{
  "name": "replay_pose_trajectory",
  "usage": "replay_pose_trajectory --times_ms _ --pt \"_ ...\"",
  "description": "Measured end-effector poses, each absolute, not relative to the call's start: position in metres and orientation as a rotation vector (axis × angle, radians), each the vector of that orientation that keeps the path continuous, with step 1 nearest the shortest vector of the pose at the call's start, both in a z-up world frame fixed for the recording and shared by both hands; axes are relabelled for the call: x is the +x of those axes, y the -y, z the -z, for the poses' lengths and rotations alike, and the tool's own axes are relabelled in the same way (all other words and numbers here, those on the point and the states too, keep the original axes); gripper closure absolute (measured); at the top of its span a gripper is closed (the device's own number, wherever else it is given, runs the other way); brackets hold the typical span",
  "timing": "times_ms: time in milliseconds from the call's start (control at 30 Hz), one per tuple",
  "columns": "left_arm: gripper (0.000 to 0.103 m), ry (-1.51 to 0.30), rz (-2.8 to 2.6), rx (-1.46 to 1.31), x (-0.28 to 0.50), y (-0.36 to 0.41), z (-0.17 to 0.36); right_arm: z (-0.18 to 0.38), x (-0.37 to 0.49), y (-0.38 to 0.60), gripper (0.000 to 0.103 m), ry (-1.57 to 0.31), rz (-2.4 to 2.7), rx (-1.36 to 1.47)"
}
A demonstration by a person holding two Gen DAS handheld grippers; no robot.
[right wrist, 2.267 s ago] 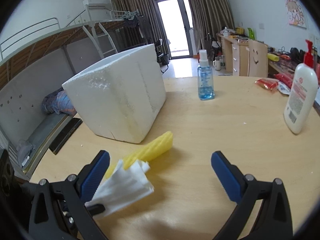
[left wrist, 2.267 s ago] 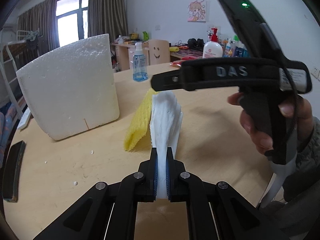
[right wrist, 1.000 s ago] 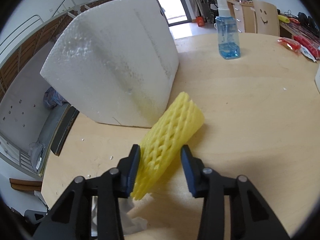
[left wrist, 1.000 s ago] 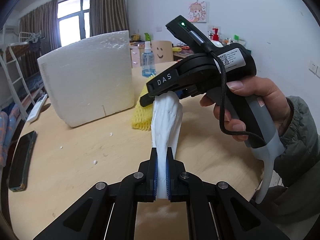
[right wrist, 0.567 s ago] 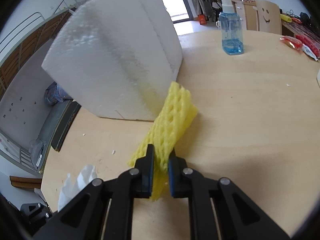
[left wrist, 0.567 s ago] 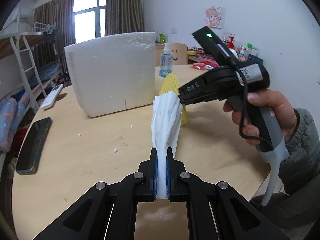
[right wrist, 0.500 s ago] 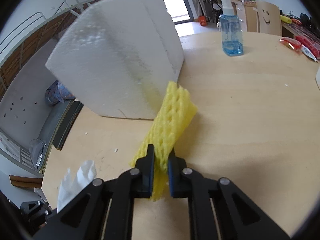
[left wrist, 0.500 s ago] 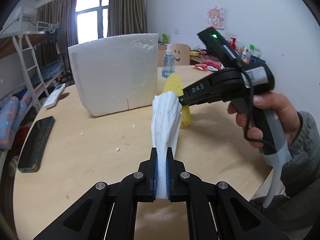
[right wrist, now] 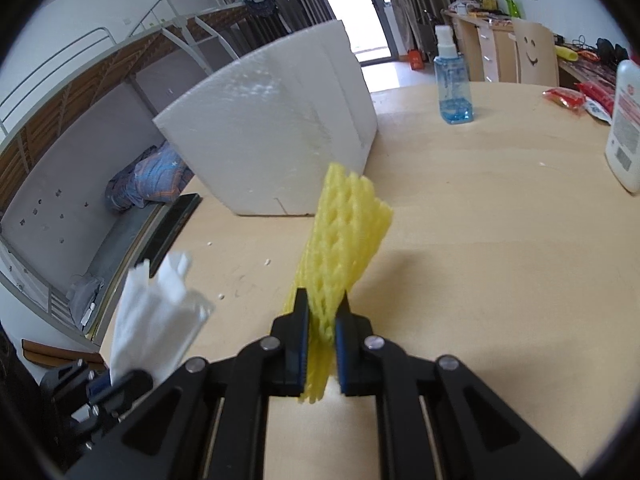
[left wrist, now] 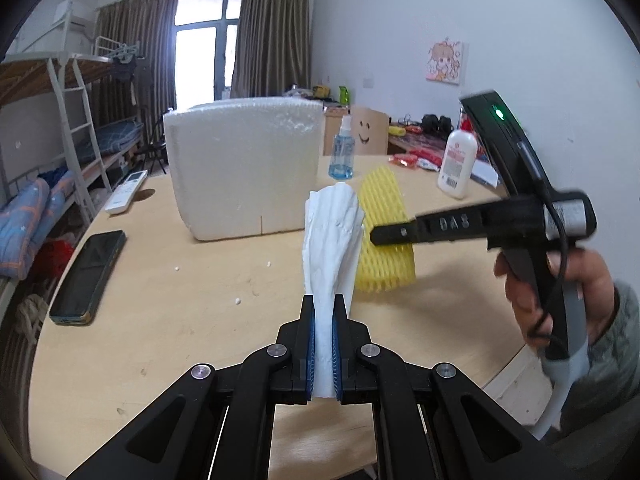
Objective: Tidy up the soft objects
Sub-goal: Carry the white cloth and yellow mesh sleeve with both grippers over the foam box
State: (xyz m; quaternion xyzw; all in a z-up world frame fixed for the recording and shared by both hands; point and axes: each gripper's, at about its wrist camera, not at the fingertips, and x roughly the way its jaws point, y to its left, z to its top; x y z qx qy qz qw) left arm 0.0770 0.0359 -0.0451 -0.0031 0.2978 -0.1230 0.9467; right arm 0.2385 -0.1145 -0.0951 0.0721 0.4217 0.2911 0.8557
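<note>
My left gripper (left wrist: pixel 323 312) is shut on a white tissue wad (left wrist: pixel 332 236) and holds it upright above the wooden table (left wrist: pixel 160 320). The tissue also shows at the lower left of the right wrist view (right wrist: pixel 156 320). My right gripper (right wrist: pixel 322 312) is shut on a yellow foam net sleeve (right wrist: pixel 344 232) and holds it lifted off the table. In the left wrist view the sleeve (left wrist: pixel 384 232) hangs just right of the tissue, gripped by the right gripper (left wrist: pixel 384 236). A white styrofoam box (left wrist: pixel 244 168) stands behind both; it also shows in the right wrist view (right wrist: pixel 272 132).
A blue spray bottle (left wrist: pixel 342 156) and a white lotion bottle (left wrist: pixel 456 160) stand at the table's far side. A black phone (left wrist: pixel 90 272) and a white remote (left wrist: pixel 126 196) lie on the left. Red snack packets (right wrist: pixel 564 98) lie far right. A bunk bed (left wrist: pixel 60 140) is left of the table.
My right gripper closed on the yellow sleeve and lifted it off the table. Both grippers drew back from the styrofoam box. The left still holds the tissue.
</note>
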Motion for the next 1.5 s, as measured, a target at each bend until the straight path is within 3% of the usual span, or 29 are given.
replay_pose_trajectory --times_ms 733,1500 --pt "0.096 -0.481 0.101 -0.077 0.047 -0.044 0.024 0.073 0.151 0.125 0.089 -0.598 -0.638 0.053" --pt "0.096 -0.365 0.011 -0.052 0.036 -0.061 -0.007 0.033 0.125 0.116 0.089 -0.39 -0.617 -0.016"
